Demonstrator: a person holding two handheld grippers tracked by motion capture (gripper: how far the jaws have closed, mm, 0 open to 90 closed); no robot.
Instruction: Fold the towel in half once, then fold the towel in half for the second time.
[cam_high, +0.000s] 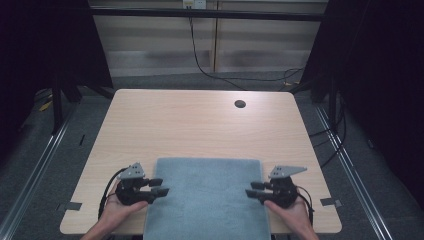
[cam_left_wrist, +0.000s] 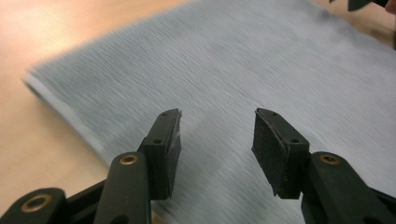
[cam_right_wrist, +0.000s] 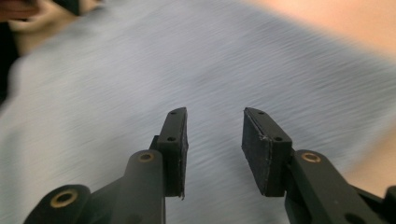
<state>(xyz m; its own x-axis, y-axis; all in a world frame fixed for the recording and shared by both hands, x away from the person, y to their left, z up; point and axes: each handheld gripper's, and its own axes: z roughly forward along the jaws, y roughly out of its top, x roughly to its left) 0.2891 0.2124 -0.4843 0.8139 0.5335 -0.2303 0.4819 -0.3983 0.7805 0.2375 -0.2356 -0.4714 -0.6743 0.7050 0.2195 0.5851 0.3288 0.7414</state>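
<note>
Bare table (cam_high: 200, 120) beyond the flat grey towel (cam_high: 207, 195) (lying low), cable hole (cam_high: 240, 104) far back

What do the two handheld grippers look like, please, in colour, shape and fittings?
Both the left gripper and the right gripper are black, each with two flat rectangular pads on arms with brass-coloured pivots. A grey three-cornered plate tops each, and a black cable trails behind.

A lab recording bay. Dark curtains (cam_high: 55, 45) flank a lone desk (cam_high: 200, 125); floor rails (cam_high: 35, 170) and loose cables (cam_high: 210, 70) run around it.
</note>
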